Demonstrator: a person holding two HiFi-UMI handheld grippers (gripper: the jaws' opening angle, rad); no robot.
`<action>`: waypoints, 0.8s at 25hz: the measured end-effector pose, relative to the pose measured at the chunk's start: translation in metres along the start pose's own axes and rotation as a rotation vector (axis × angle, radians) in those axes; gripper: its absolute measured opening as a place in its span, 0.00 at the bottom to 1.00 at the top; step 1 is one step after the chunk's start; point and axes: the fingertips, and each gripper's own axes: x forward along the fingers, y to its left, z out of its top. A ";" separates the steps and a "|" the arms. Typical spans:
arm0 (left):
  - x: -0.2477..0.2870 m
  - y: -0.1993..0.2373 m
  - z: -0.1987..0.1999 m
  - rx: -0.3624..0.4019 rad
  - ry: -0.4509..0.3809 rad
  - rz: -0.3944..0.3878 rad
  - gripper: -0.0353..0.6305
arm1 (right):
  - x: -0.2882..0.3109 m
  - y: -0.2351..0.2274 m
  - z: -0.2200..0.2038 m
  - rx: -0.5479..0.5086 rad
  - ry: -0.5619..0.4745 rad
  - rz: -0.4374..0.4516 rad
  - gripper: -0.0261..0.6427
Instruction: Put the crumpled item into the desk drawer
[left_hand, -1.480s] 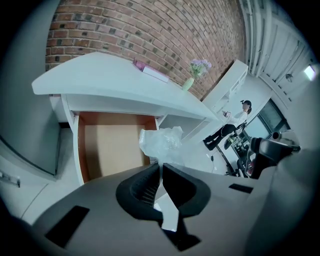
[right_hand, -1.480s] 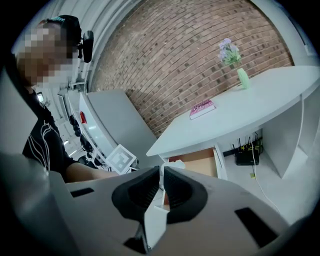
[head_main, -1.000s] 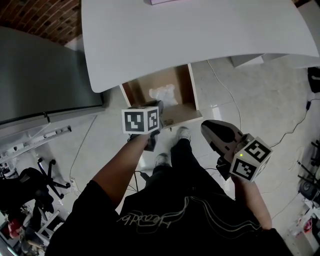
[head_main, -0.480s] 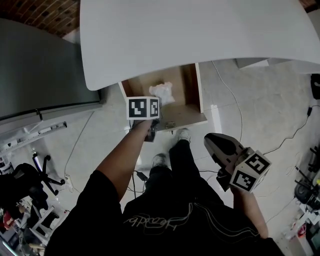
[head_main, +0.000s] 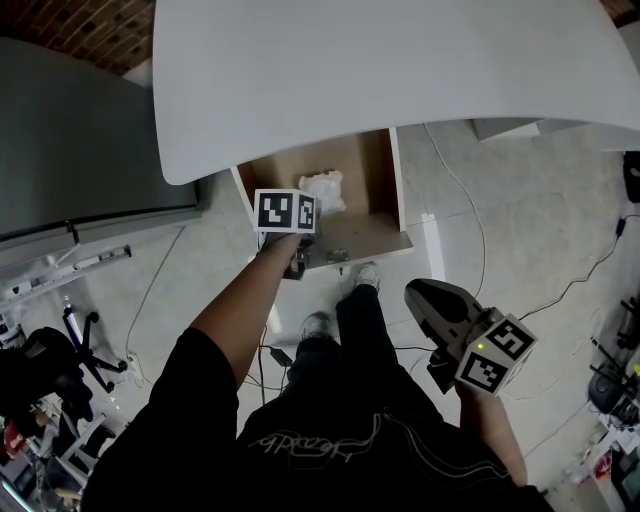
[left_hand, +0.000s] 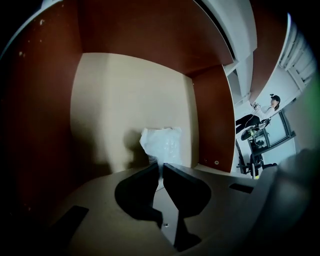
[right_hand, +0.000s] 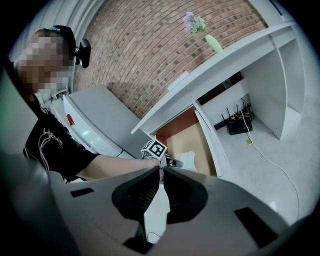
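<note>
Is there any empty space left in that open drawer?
Yes: the drawer floor is bare behind and left of the crumpled item. It is tight by the right wall and at the front, where the left gripper sits.

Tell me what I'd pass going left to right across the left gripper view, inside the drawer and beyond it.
drawer's left wall → crumpled item on the drawer floor → drawer's right wall → distant person in the room beyond
</note>
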 end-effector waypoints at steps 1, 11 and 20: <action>0.002 0.001 -0.001 -0.001 0.001 0.001 0.11 | 0.000 0.000 -0.002 -0.003 0.004 0.005 0.12; 0.002 0.002 0.001 -0.014 -0.010 -0.001 0.32 | -0.006 0.002 -0.006 0.002 0.001 0.008 0.12; -0.037 -0.024 0.016 0.015 -0.126 -0.073 0.53 | -0.010 0.019 0.012 -0.020 -0.062 -0.004 0.12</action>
